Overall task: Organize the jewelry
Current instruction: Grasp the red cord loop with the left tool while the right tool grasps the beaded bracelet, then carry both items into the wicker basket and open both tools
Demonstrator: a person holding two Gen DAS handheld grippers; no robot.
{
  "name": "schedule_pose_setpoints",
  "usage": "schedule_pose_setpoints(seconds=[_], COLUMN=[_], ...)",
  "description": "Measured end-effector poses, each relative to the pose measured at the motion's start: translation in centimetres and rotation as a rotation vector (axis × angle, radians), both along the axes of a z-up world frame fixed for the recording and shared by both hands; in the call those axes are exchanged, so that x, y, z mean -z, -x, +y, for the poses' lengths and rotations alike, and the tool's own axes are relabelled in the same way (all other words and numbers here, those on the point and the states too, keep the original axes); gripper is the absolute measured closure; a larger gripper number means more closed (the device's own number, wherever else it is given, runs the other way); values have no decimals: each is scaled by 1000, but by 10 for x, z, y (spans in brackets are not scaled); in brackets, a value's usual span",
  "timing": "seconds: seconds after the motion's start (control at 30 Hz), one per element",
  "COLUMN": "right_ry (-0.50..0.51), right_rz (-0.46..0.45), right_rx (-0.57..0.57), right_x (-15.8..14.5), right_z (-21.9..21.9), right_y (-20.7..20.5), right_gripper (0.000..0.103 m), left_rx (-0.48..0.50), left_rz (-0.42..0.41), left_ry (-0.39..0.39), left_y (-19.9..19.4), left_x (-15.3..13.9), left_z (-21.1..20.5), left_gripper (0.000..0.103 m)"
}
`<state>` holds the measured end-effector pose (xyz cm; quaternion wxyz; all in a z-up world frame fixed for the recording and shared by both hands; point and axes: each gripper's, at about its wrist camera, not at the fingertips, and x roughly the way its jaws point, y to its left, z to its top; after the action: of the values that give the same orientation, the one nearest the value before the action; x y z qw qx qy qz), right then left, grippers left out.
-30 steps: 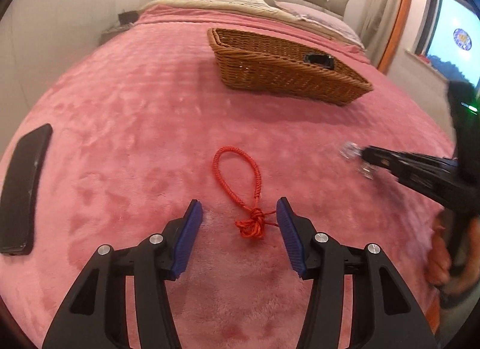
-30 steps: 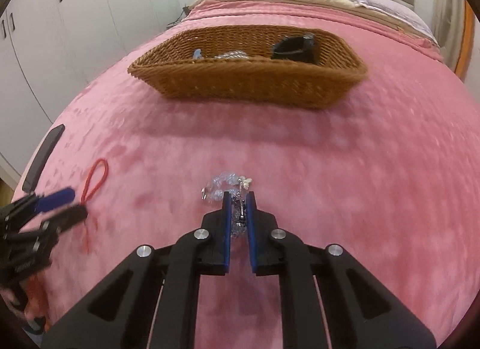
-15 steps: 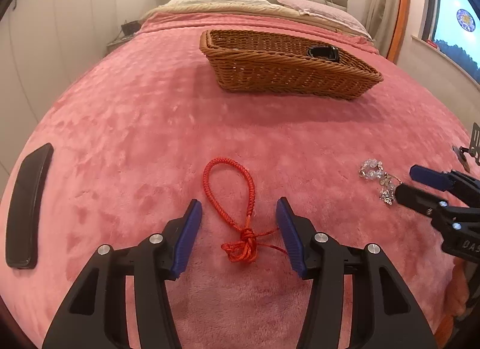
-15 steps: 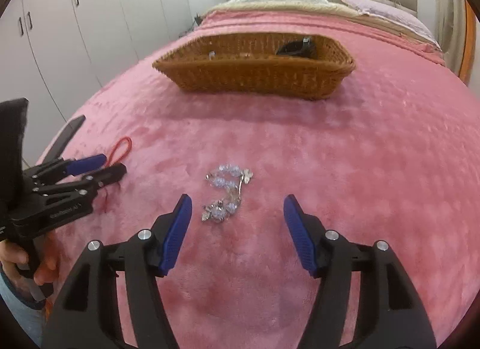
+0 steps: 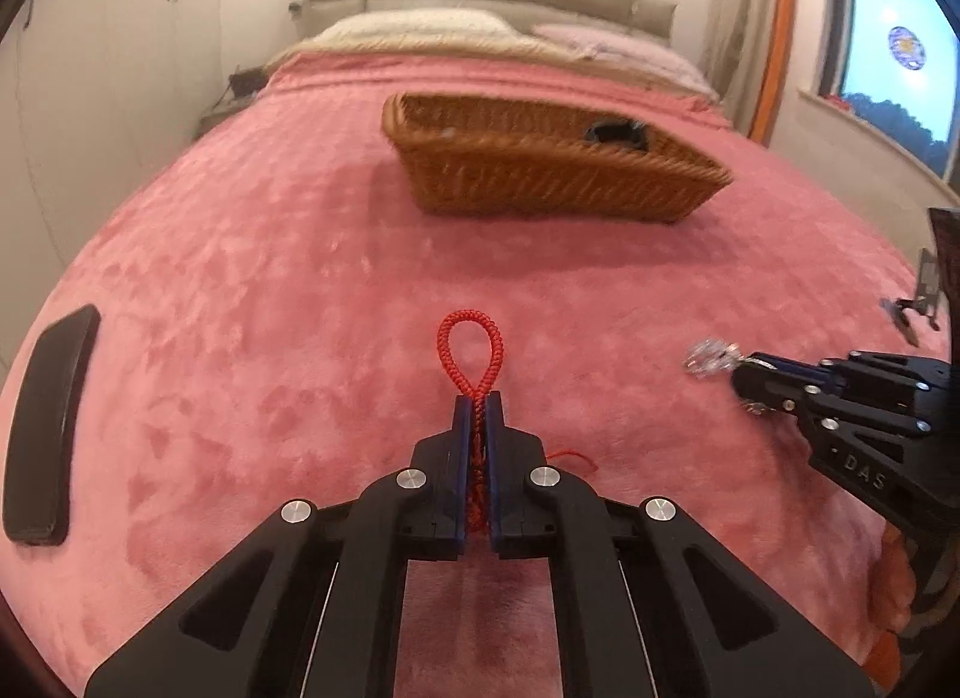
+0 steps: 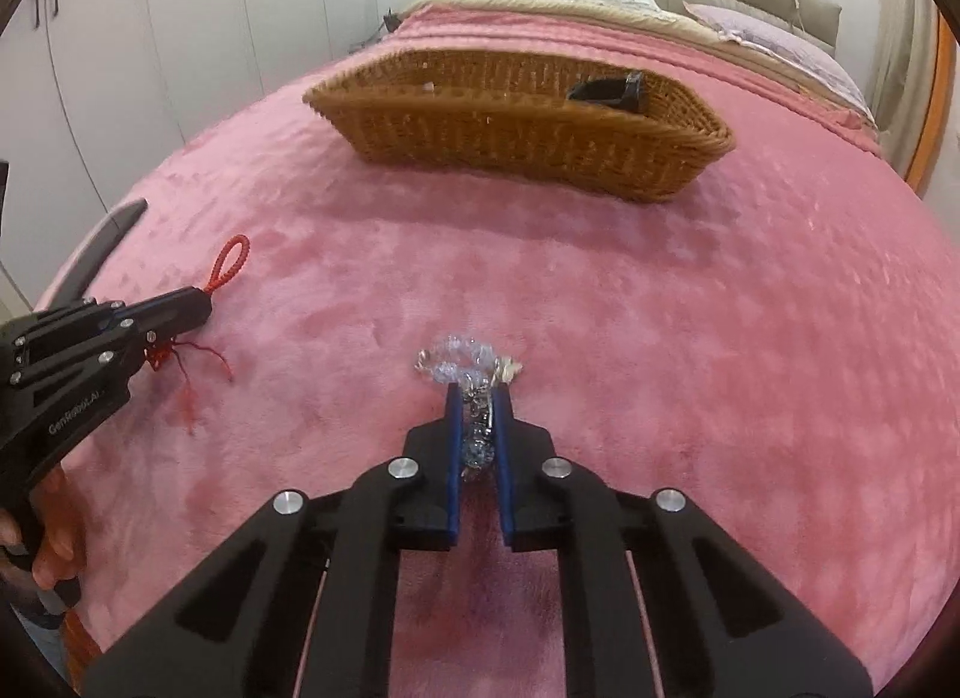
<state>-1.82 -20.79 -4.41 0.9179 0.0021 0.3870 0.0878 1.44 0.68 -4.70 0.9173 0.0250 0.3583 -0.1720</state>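
1. Our left gripper is clamped on the red cord bracelet, its loop poking past our fingertips.
2. Our right gripper pinches the crystal bracelet.
3. The wicker basket sits well ahead of both.

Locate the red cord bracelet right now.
The red cord bracelet is pinched in the left gripper, loop poking forward over the pink blanket, nearer than the wicker basket.

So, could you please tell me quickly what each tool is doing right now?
Left tool: closed on the red cord bracelet.
Right tool: closed on the crystal bracelet.
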Motion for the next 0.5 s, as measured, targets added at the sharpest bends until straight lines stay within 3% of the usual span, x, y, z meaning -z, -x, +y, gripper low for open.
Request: schedule_pose_setpoints(seconds=[0.3, 0.5], right_ry=[-79, -100], right_rz=[-110, -217], right_rx=[2, 11], right_x=[-50, -100], right_z=[-12, -20], right_y=[10, -3], right_gripper=[95, 95], left_rx=[61, 76], left_rz=[-107, -192], left_ry=[99, 144], left_y=[13, -7], left_x=[-36, -78], left_z=[2, -4], left_gripper=[101, 101])
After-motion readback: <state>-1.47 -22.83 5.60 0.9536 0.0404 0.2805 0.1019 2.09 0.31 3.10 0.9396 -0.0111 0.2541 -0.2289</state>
